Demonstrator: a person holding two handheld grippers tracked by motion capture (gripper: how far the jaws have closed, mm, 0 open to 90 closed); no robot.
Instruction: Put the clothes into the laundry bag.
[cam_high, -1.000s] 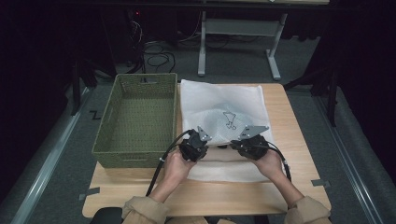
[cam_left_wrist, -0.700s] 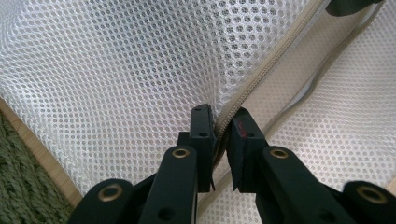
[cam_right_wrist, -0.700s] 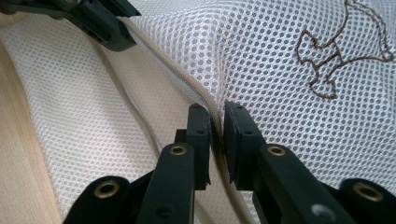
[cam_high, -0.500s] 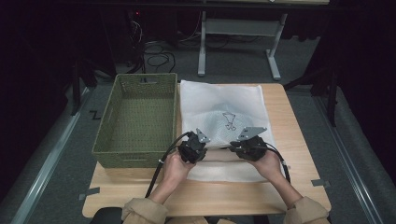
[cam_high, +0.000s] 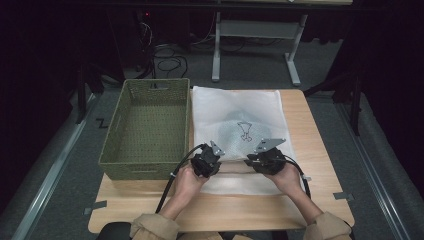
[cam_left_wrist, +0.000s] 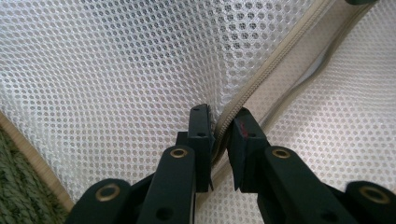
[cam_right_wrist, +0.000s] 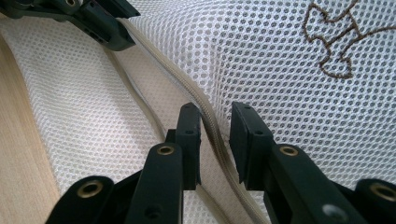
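From the high view you had both grippers low over the near half of the white mesh bag, which lay flat on the wooden table just right of the green woven basket. Your left gripper and your right gripper sat near each other, tips turned inward, but that view could not show what the jaws were doing.

The left gripper view settled it: your left gripper was clamped on the bag's beige zipper edge, the mesh puckering up between the pads. A strip of the basket showed at the bottom left corner there.

The right gripper view told a different story. Your right gripper had its jaws apart, having just been opening; the zipper edge ran between them, lying against the left pad and clear of the other. Your left gripper appeared at the top left of that view, farther along the same zipper line.

The bag was fine white honeycomb mesh with a brown outlined emblem stitched on it. The zipper gaped, and a second beige tape ran beside the first.
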